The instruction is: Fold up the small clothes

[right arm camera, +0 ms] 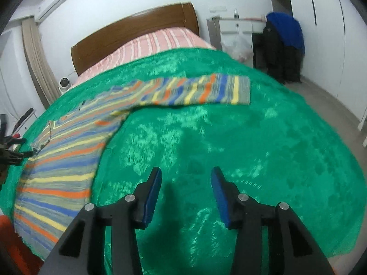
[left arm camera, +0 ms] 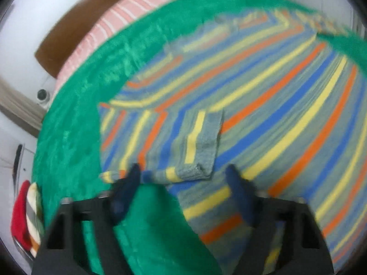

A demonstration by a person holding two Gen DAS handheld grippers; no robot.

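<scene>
A small striped top (left arm camera: 263,96) in grey, blue, yellow and orange lies spread on a green plush blanket (left arm camera: 75,119). One sleeve (left arm camera: 160,137) is folded in over the body, its grey cuff (left arm camera: 206,144) just beyond my left gripper (left arm camera: 183,171). The left gripper is open and low over the sleeve's end. In the right wrist view the top (right arm camera: 64,160) lies at the left with the other sleeve (right arm camera: 197,91) stretched out to the right. My right gripper (right arm camera: 185,176) is open and empty over bare blanket (right arm camera: 263,149).
The blanket covers a bed with a pink striped sheet (right arm camera: 160,41) and a brown headboard (right arm camera: 133,29). Red and striped clothes (left arm camera: 25,215) sit off the bed's left edge. A small camera (right arm camera: 64,83) stands beside the bed. Dark and blue clothes (right arm camera: 284,43) hang by a white wardrobe.
</scene>
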